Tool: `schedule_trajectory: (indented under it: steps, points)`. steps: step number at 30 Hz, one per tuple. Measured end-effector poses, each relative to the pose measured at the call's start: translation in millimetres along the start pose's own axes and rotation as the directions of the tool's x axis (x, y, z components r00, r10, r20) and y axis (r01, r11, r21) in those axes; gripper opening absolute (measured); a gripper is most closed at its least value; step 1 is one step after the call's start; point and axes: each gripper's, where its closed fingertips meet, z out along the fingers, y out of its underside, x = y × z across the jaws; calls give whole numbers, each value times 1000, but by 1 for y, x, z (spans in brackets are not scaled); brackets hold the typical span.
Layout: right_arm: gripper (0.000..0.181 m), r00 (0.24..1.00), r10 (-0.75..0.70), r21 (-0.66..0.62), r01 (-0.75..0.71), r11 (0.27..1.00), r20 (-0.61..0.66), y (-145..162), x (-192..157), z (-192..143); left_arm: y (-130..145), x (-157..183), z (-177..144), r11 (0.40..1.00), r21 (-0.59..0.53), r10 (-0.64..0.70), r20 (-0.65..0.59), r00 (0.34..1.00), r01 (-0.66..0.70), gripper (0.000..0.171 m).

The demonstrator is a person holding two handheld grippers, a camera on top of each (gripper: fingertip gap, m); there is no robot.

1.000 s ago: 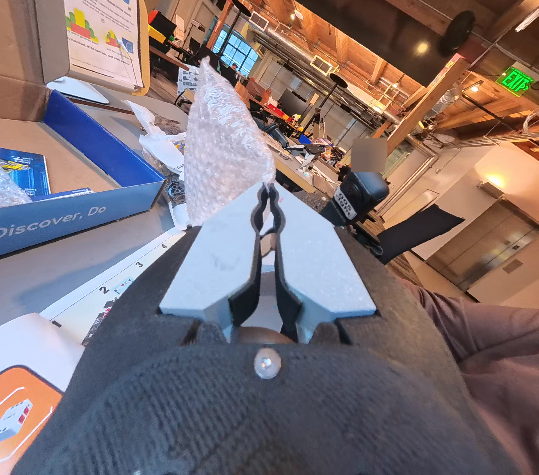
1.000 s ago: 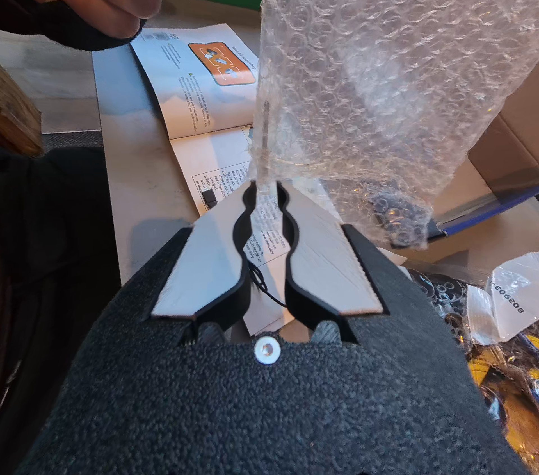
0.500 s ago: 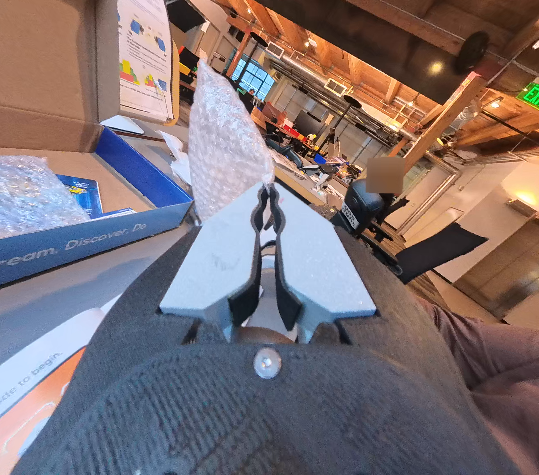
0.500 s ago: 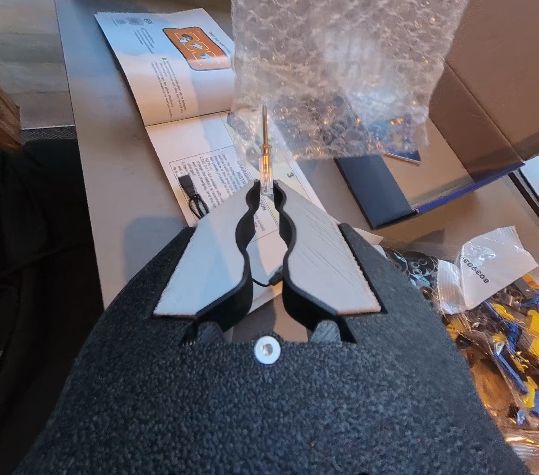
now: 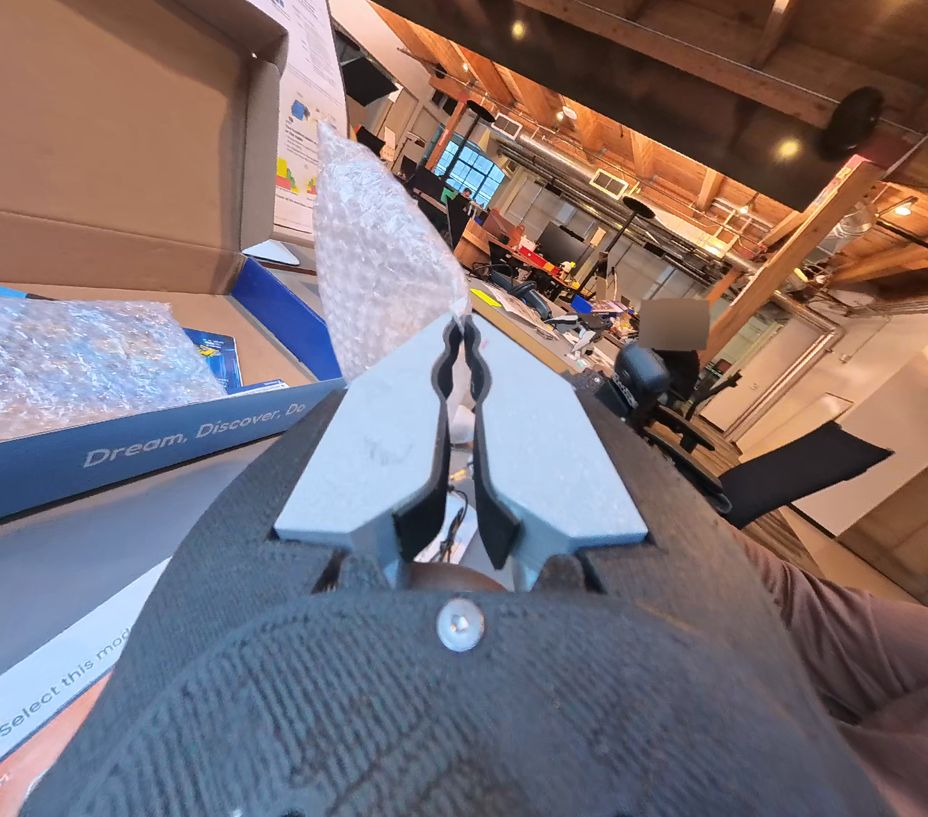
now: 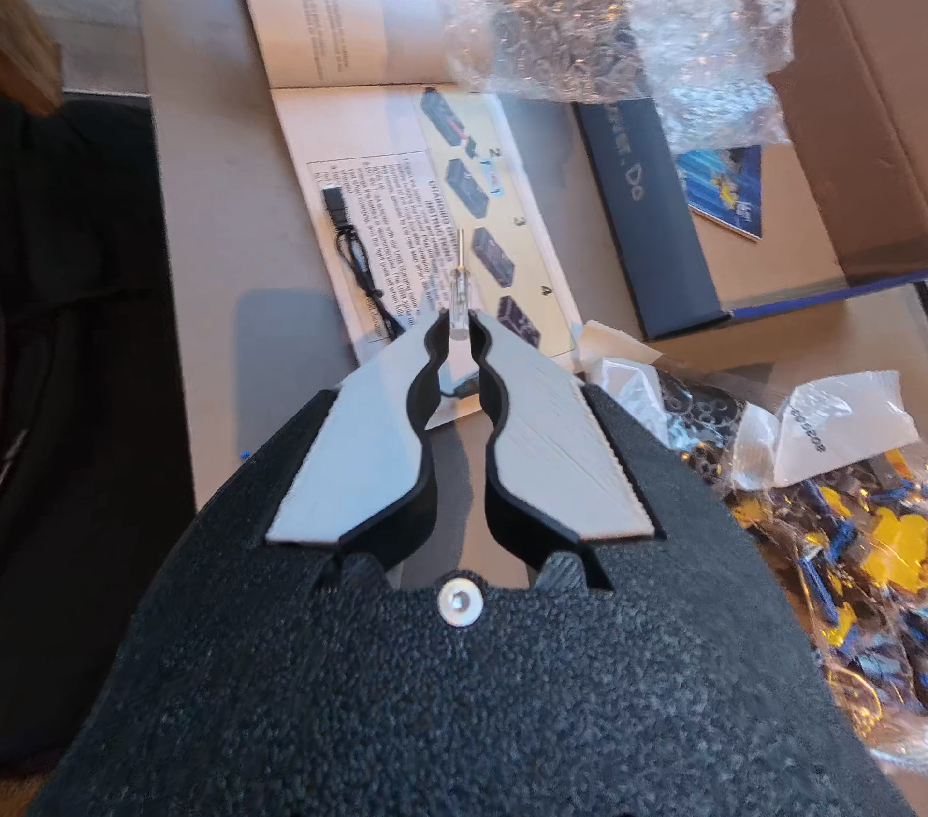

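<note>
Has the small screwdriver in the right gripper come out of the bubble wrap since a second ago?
Yes. The screwdriver, clamped in the right gripper, is now clear of the bubble wrap, lying over the open manual, nearer the camera.

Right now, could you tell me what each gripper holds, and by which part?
Left gripper: bubble wrap, by its corner. Right gripper: small screwdriver, by its clear handle.

We see a grey-beige table. On it, far centre: open instruction booklet w/ a black cable lying on its page. Right: open cardboard box w/ blue rim. Near right: clear plastic bags of blue & yellow parts, touching each other, just beside the box.
</note>
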Motion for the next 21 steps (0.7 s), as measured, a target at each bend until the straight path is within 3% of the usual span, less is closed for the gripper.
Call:
schedule_trajectory:
  steps: [4,11,14,18,21]
  points:
    - [0,994,-81,-31,84,996,77,7,-18,-2,4,0,2,1000,-12,1,-2,1000,-1,0]
    - [1,993,-103,-118,110,987,58,21,-16,6,9,1,5,1000,-28,-2,-5,1000,2,0]
    - [11,996,-82,-114,86,990,41,23,-10,1,8,1,5,1000,-27,-3,-9,1000,3,0]
    - [44,996,-25,-123,35,992,86,29,-12,-5,9,1,5,999,-32,-7,-11,1000,6,0]
    - [47,992,-53,-127,68,990,113,33,-18,-4,11,3,7,999,-39,-8,-17,1000,8,0]
